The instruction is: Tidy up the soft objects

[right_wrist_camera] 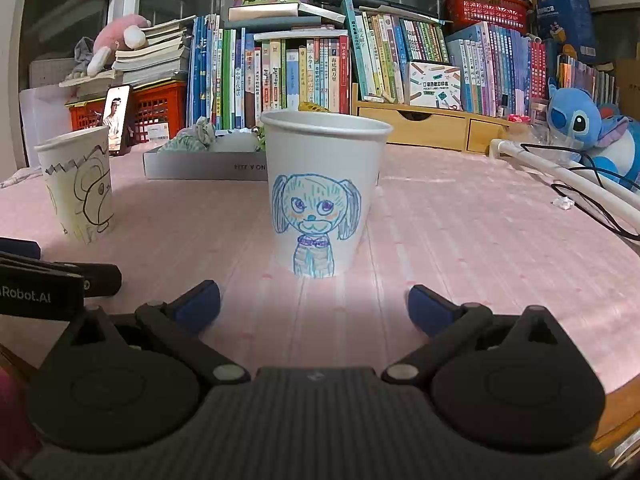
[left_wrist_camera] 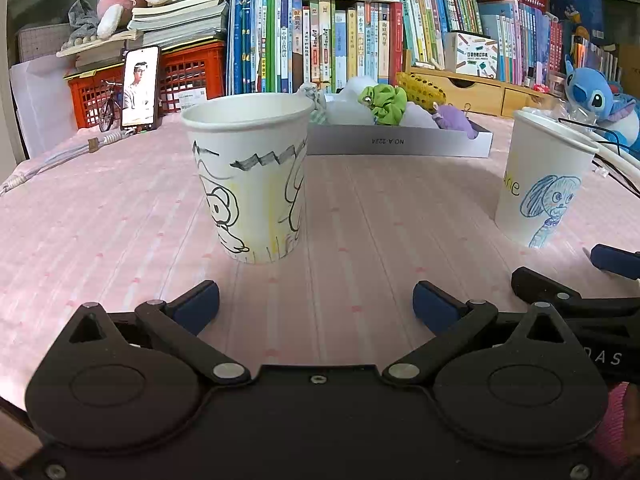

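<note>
Crowded bookshelves (right_wrist_camera: 304, 68) back a pink-clothed table (right_wrist_camera: 460, 232) under windows (right_wrist_camera: 68, 20).

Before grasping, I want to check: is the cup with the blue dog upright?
Upright: the blue dog cup stands on its base, rim up.

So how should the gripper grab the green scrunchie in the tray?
Come from above. The green scrunchie lies heaped with other soft things in the grey tray behind the cups, so the tray wall probably blocks a low sideways approach. Pinch one puffy fold of its ring on top; the fabric should squash between the jaws. Either open gripper could likely try.
</note>
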`<action>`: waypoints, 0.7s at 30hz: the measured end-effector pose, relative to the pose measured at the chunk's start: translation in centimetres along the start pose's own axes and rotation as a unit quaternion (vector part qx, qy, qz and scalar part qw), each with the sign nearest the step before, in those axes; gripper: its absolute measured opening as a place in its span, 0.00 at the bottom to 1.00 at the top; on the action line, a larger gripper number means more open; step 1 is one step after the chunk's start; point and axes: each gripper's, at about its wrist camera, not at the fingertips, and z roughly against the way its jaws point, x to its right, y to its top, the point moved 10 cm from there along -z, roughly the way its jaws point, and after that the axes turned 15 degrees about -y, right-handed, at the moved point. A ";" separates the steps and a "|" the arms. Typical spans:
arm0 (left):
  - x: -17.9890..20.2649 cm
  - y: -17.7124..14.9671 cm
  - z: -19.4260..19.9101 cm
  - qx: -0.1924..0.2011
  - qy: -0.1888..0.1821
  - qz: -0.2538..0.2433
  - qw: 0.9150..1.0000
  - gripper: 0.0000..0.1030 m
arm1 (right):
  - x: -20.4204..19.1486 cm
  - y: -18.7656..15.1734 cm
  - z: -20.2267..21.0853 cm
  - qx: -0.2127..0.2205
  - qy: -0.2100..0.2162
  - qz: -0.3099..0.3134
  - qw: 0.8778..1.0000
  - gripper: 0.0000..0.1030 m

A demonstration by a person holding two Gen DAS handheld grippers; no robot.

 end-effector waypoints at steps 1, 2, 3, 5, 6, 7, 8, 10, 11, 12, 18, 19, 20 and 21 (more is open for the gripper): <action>0.0 0.0 0.0 -0.001 0.000 0.000 1.000 1.00 | 0.0 0.0 0.0 0.000 0.000 0.000 1.000 1.00; 0.0 0.0 0.0 -0.001 0.000 0.000 1.000 1.00 | 0.0 0.0 0.0 0.000 0.000 0.000 1.000 1.00; 0.0 0.0 0.0 -0.001 0.000 0.001 1.000 1.00 | 0.0 0.0 0.0 0.000 0.000 0.000 1.000 1.00; 0.0 0.0 0.0 -0.001 0.000 0.001 1.000 1.00 | 0.0 0.0 0.0 -0.001 0.000 0.000 1.000 1.00; 0.0 0.0 0.0 -0.002 0.000 0.001 1.000 1.00 | 0.0 0.0 0.0 0.000 0.000 0.000 1.000 1.00; 0.0 0.0 -0.1 -0.002 0.001 0.001 1.000 1.00 | 0.0 0.0 0.0 -0.001 0.000 0.000 1.000 1.00; 0.0 0.0 0.0 -0.002 0.000 0.001 1.000 1.00 | 0.0 0.0 0.0 -0.001 0.000 0.000 1.000 1.00; 0.0 0.0 -0.1 -0.002 0.001 0.001 1.000 1.00 | 0.0 -0.1 0.0 -0.002 0.000 0.001 1.000 1.00; 0.0 0.0 0.0 -0.002 0.000 0.001 1.000 1.00 | -0.1 -0.1 0.0 -0.002 0.000 0.001 1.000 1.00; 0.0 0.0 0.0 -0.001 0.000 0.001 1.000 1.00 | -0.1 -0.1 0.0 -0.002 0.000 0.001 1.000 1.00; 0.1 0.0 0.0 -0.002 0.001 0.001 1.000 1.00 | -0.1 0.0 0.0 -0.002 0.000 0.000 1.000 1.00; 0.1 0.0 -0.1 -0.002 0.001 0.000 1.000 1.00 | -0.1 0.0 0.0 -0.002 0.000 0.001 1.000 1.00; 0.1 0.0 -0.1 -0.002 0.001 -0.001 1.000 1.00 | -0.1 0.0 0.0 -0.002 0.000 0.001 1.000 1.00; 0.0 0.0 -0.1 -0.003 0.002 -0.001 1.000 1.00 | 0.0 0.0 0.0 -0.002 0.000 0.001 1.000 1.00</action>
